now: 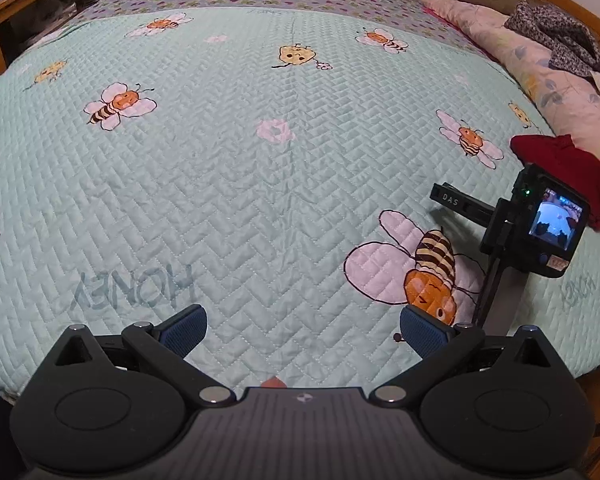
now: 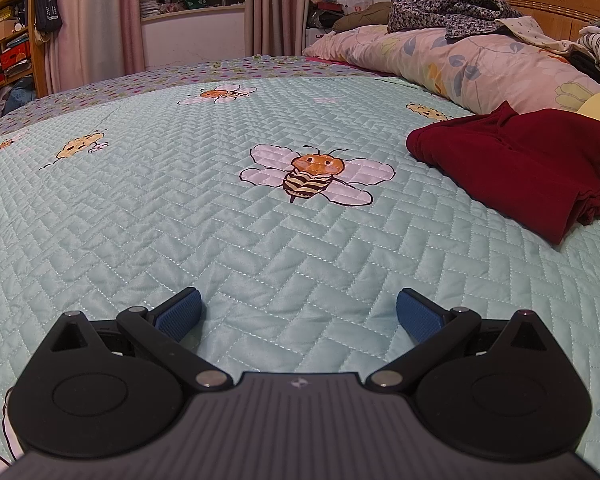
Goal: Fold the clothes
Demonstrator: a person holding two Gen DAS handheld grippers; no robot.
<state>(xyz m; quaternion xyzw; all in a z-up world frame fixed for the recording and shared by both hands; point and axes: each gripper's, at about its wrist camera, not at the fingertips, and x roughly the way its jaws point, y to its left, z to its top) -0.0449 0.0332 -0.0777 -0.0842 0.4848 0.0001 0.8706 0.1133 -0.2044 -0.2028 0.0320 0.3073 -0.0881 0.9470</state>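
Fingers of both the left gripper (image 1: pixel 303 334) and right gripper (image 2: pixel 299 313) are spreading wide, gripping nothing. One dark red garment (image 2: pixel 516 168) is lying folded on the bee-print quilt (image 2: pixel 180 220) near the floral pillow (image 2: pixel 460 64). Only the left view is showing the right gripper itself, beside that garment.

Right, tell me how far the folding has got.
Done: the red garment already lies folded by the pillow. In hand: nothing; left tongs and right tongs are open over bare quilt. Left: the speckled garment and others heaped by the headboard.
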